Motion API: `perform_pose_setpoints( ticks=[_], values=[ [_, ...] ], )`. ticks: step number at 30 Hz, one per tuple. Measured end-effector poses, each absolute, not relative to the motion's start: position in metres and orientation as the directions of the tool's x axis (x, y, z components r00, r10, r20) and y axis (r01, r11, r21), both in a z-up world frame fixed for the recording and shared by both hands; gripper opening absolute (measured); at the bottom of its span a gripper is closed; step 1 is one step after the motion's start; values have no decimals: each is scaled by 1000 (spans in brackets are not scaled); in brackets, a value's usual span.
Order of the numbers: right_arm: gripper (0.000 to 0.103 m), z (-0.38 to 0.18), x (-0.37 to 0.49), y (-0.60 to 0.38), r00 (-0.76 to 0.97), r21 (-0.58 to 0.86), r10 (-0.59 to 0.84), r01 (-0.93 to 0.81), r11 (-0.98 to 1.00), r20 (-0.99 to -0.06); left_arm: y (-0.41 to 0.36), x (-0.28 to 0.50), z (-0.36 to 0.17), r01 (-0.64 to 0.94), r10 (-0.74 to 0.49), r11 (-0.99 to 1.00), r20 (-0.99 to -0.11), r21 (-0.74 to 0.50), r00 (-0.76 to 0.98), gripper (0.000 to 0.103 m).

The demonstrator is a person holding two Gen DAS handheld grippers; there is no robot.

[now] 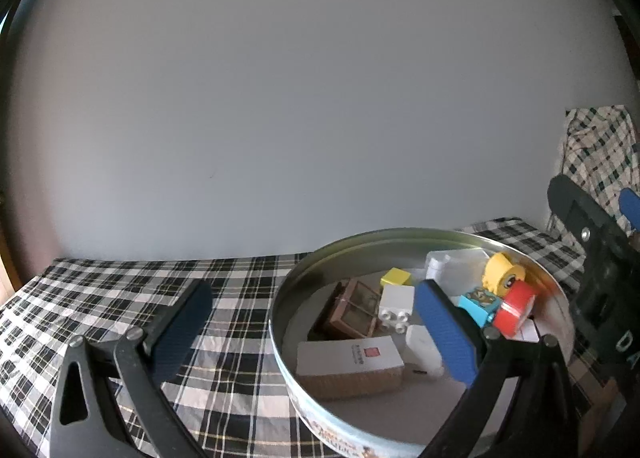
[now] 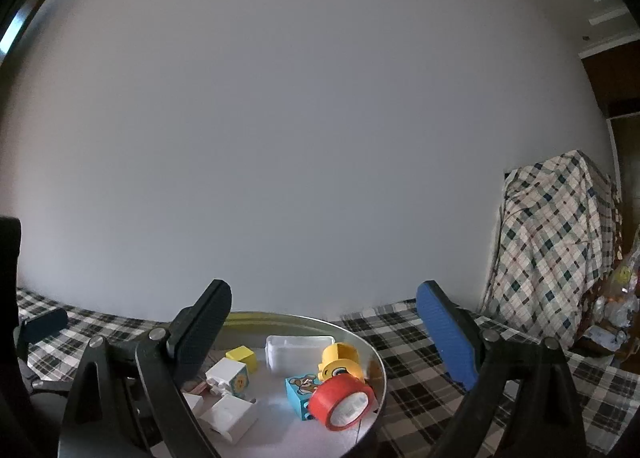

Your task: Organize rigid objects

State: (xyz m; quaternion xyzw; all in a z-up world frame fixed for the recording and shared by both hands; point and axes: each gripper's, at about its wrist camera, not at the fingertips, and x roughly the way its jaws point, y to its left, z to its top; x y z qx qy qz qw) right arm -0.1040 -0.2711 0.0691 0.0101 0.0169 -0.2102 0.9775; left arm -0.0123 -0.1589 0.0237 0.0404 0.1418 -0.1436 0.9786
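Observation:
A round metal tin stands on the plaid tablecloth and holds several objects: a red tape roll, a yellow toy piece, a blue picture block, white bricks, a small yellow block, a brown box, a white card box and a clear tub. My left gripper is open and empty, hovering over the tin's near left rim. My right gripper is open and empty above the tin; the red tape roll lies below it.
The plaid tablecloth covers the table up to a plain white wall. A plaid-covered object stands at the right. The right gripper's body shows at the right edge of the left wrist view.

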Motion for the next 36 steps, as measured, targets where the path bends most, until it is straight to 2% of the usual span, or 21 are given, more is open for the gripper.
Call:
perform_pose_setpoints(
  ticks=[7,18,36],
  values=[
    [96,71,-120,-268,905,16,-424,425,905,-35,-154,-25,27,301,-280,953,-281,34,918,103],
    [102,74,-149,-256,895,7,-442,442,897,56,-150,-35,28,299,-284,954,-264,19,922,103],
    [102,76,-162,-261,889,57,-448,445,894,99,-156,-38,29,302,-282,953,-263,36,923,103]
  ],
)
